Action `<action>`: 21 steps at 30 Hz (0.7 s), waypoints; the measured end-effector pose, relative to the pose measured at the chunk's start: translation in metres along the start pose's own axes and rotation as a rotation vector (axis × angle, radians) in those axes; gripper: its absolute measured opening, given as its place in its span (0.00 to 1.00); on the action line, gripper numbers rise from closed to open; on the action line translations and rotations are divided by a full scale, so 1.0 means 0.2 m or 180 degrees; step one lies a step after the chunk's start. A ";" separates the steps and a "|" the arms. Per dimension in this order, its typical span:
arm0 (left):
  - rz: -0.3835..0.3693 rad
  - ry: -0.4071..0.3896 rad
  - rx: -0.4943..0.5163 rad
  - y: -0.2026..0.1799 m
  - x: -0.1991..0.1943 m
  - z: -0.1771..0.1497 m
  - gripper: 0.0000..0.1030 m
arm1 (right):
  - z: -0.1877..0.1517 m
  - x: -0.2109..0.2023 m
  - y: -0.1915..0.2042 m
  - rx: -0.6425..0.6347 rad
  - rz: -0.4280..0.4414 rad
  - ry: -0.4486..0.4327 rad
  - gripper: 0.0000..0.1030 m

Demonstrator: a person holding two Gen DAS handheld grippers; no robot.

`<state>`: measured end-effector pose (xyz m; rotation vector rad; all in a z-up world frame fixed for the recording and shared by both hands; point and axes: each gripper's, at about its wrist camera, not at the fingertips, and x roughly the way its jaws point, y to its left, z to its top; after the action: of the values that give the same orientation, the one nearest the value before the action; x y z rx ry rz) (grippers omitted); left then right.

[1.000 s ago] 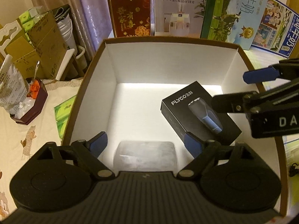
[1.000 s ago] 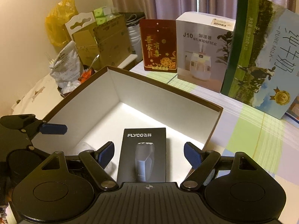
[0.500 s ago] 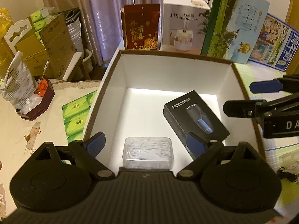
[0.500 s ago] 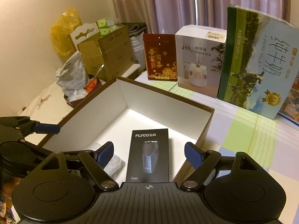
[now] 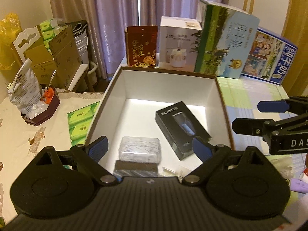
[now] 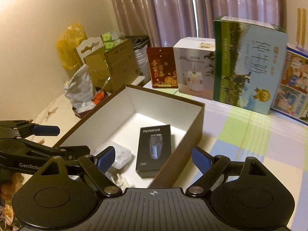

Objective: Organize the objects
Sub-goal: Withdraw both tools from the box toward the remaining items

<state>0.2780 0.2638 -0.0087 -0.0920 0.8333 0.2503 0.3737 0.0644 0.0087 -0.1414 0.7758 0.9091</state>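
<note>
Left tongs [image 5: 149, 147] stand wide with nothing between the pads, hovering above the near edge of the open box [image 5: 221, 98]. Right tongs [image 6: 154, 157] are also empty; their jaws are opening, and they hang over the box's near right corner. Each pair shows in the other's view, at the side.

Open box: brown outside, white inside, sitting on the worktop [image 6: 240, 127]. Two items lie flat on its floor:
- clear plastic case [image 5: 140, 152], near the front wall, left of centre;
- black shaver carton [image 5: 182, 130], just to the right of the case, not touching it, angled across the floor, printed face up.

Left of the box, on a cream cloth: green tissue packs [image 5: 81, 123] close to the box wall, then a dark red dish [image 5: 41, 109] holding a crumpled silver bag.

Beyond the box, standing upright in a row along the far edge of the worktop: red packet [image 5: 141, 46], white humidifier box [image 5: 180, 44], tall milk carton box [image 5: 226, 40], and a blue printed box [image 5: 269, 55] leaning at far right.

Farther back: cardboard boxes [image 5: 55, 55], curtains [image 5: 119, 15].
</note>
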 end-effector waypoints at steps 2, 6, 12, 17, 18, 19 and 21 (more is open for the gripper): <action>-0.0019 -0.0014 0.0008 -0.04 -0.04 -0.02 0.90 | -0.03 -0.06 -0.01 0.0019 -0.0010 -0.0025 0.83; -0.0107 -0.0039 0.0027 -0.14 -0.11 -0.08 0.90 | -0.11 -0.20 -0.04 0.0073 -0.0044 -0.0071 0.84; -0.0216 -0.0029 0.0037 -0.28 -0.21 -0.16 0.90 | -0.22 -0.38 -0.06 0.0132 -0.0075 -0.0116 0.85; -0.0297 -0.0018 0.0060 -0.41 -0.28 -0.23 0.90 | -0.31 -0.51 -0.10 0.0189 -0.0093 -0.0137 0.86; -0.0312 -0.0014 0.0064 -0.43 -0.30 -0.24 0.90 | -0.33 -0.55 -0.11 0.0205 -0.0099 -0.0146 0.86; -0.0328 -0.0007 0.0066 -0.46 -0.31 -0.26 0.90 | -0.35 -0.58 -0.12 0.0224 -0.0102 -0.0148 0.86; -0.0366 0.0004 0.0087 -0.51 -0.34 -0.28 0.90 | -0.40 -0.64 -0.14 0.0259 -0.0111 -0.0146 0.86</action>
<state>0.2202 0.1419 0.0012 -0.1140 0.8295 0.1307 0.3046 -0.0705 0.0297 -0.0622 0.7644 0.8436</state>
